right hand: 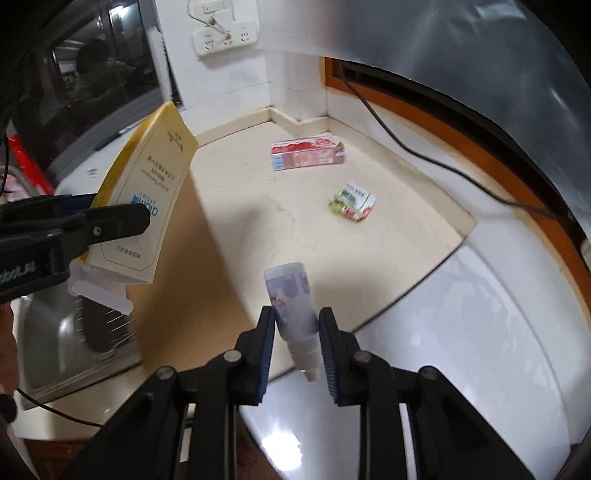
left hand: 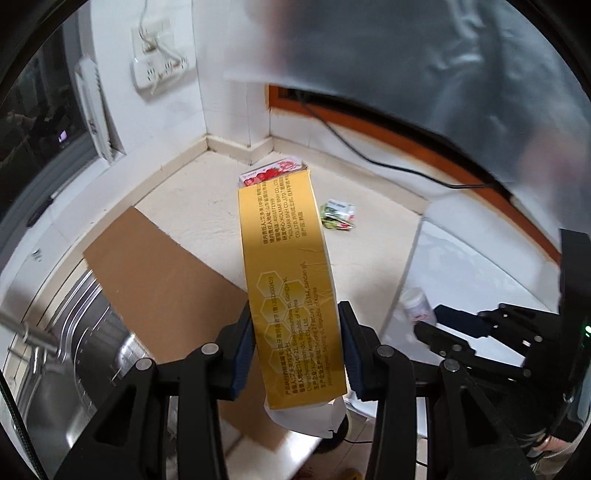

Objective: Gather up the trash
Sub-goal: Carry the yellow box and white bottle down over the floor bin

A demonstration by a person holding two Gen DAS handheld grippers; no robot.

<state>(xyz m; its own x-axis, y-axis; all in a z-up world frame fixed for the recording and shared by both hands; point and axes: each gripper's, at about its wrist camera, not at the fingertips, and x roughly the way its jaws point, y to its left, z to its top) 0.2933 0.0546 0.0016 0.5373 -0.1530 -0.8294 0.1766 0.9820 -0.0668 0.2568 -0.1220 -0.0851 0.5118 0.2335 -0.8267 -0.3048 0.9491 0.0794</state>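
My left gripper [left hand: 295, 314] is shut on a long yellow carton [left hand: 288, 273], lifted clear of the countertop; from the right wrist view the same carton [right hand: 147, 206] hangs at the left in the left gripper [right hand: 110, 218]. Between the pads of my right gripper [right hand: 295, 317], a small white plastic bottle [right hand: 293, 310] is held, cap toward the camera; in the left wrist view the bottle [left hand: 415, 302] shows at the right gripper [left hand: 443, 321]. A red and white carton [right hand: 308, 153] lies near the back corner. A crumpled green and red wrapper [right hand: 352, 206] lies right of it.
A brown cardboard sheet [left hand: 162, 280] lies on the cream countertop [right hand: 266, 206] beside a steel sink [left hand: 74, 354]. A white appliance top [right hand: 461, 332] fills the right. A black cable [right hand: 424, 147] runs along the wooden ledge. Grey plastic film [left hand: 424, 55] hangs overhead. Wall sockets [right hand: 225, 35] sit behind.
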